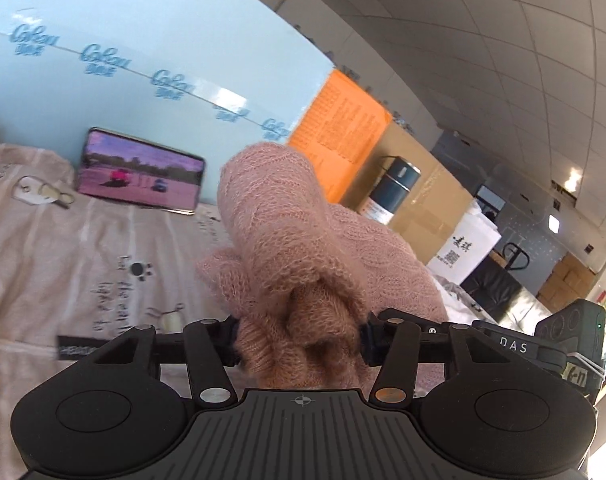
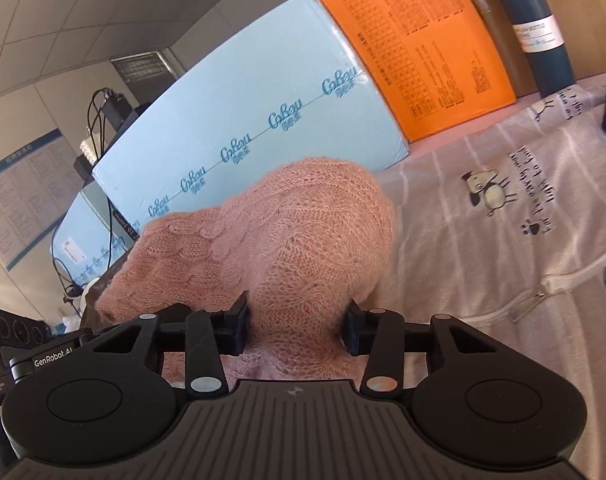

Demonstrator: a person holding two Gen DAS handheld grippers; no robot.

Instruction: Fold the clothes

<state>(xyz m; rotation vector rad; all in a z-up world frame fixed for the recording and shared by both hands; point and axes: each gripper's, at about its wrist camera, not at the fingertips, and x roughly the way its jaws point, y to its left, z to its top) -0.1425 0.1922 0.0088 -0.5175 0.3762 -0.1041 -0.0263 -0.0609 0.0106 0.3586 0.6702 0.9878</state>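
Note:
A pink cable-knit sweater [image 1: 287,232] hangs bunched between both grippers, lifted above the bed. My left gripper [image 1: 301,338] is shut on a thick wad of the knit, which bulges up and over its fingers. In the right wrist view the same pink sweater [image 2: 295,236] arches up from my right gripper [image 2: 297,330], which is shut on another gathered fold. The other gripper's black body shows at the right edge of the left view and the left edge of the right view. The rest of the sweater is hidden behind the bunched fabric.
A pink printed bedsheet [image 1: 83,264] covers the surface below. A phone [image 1: 141,172] with a lit screen leans on a light blue foam board [image 1: 151,48]. Keys [image 1: 43,194] lie near it. An orange box [image 2: 419,44] and a dark blue flask [image 2: 537,28] stand behind.

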